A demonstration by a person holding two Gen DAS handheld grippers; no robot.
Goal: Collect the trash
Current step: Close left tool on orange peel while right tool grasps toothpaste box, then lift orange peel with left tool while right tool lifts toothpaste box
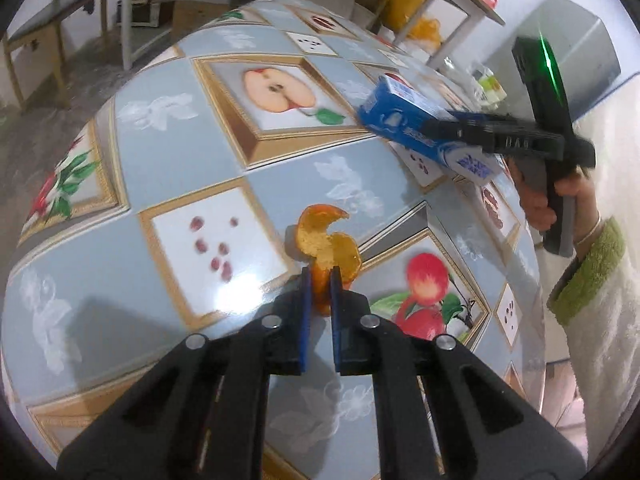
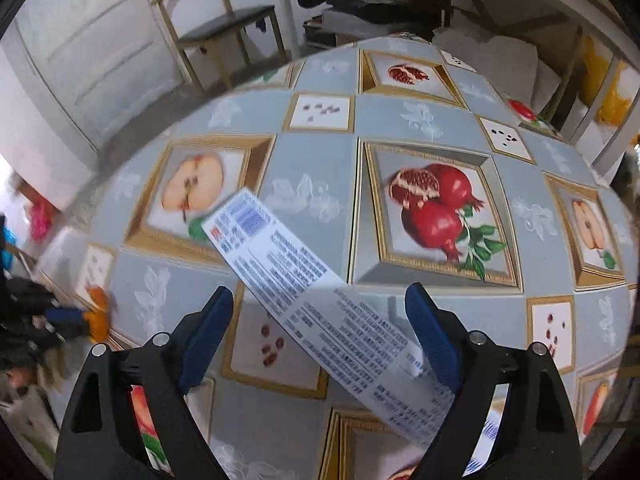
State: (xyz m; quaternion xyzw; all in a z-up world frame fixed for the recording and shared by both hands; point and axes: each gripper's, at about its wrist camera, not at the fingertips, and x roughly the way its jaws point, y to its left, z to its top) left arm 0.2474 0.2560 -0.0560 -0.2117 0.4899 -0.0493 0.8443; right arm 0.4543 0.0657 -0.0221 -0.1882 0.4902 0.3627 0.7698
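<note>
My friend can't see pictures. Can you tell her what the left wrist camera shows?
The left gripper is shut on an orange peel above a table with a fruit-print cloth. Farther right, the right gripper reaches over a blue and white box.

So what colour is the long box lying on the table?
Blue and white carton, clearest in the left wrist view.

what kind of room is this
Probably a lived-in home room used for dining and storage: a table under a fruit-print cloth, a wooden chair by the wall, and cluttered shelves behind.
</note>
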